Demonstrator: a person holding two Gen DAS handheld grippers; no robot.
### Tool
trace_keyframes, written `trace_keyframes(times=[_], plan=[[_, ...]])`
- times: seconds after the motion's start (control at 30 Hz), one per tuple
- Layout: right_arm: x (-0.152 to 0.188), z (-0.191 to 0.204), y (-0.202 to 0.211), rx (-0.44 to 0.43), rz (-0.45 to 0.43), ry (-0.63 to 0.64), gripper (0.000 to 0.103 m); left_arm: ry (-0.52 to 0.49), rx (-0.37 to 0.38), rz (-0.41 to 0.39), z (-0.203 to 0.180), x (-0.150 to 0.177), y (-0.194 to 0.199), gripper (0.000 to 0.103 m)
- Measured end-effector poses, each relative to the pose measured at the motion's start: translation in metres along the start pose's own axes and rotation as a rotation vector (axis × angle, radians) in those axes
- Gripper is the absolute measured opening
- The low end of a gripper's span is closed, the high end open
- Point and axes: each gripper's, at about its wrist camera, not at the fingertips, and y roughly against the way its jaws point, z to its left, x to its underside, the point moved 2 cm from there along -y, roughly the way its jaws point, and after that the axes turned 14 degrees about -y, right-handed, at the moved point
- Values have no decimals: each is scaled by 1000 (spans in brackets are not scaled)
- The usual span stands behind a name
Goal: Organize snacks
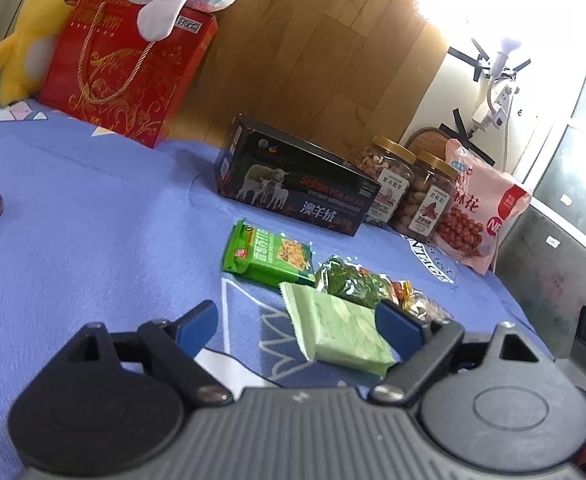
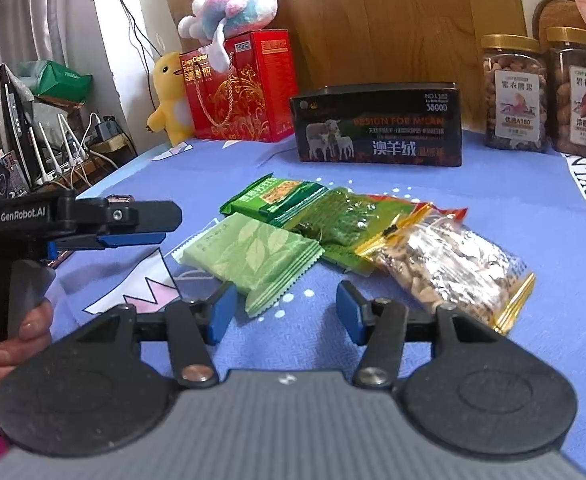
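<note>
The pale green packet (image 1: 341,330) lies between the spread-wide fingers of the left gripper (image 1: 297,322), touching its right finger; the right gripper (image 2: 287,308) is spread too, holding nothing. Closing risks dragging the overlapping dark green packet (image 1: 351,282) along.

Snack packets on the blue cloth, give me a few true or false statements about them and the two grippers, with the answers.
1. The left gripper is shut on the pale green packet. False: its jaws stand open.
2. The right gripper is open and holds nothing. True.
3. The peanut packet stands upright inside the black box. False: it lies flat on the cloth.
4. Two gold-lidded nut jars stand beside the black box. True.
</note>
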Motion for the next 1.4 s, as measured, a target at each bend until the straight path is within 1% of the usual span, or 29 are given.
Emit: trace_keyframes(times=[0.5, 0.97, 1.4], plan=[[1, 1, -1, -10, 14, 15, 60, 23, 19, -9, 5, 1, 2, 90], [1, 1, -2, -9, 14, 16, 61, 36, 21, -7, 6, 2, 0, 91], [2, 2, -2, -6, 11, 22, 60, 27, 35, -15, 6, 1, 1, 91]])
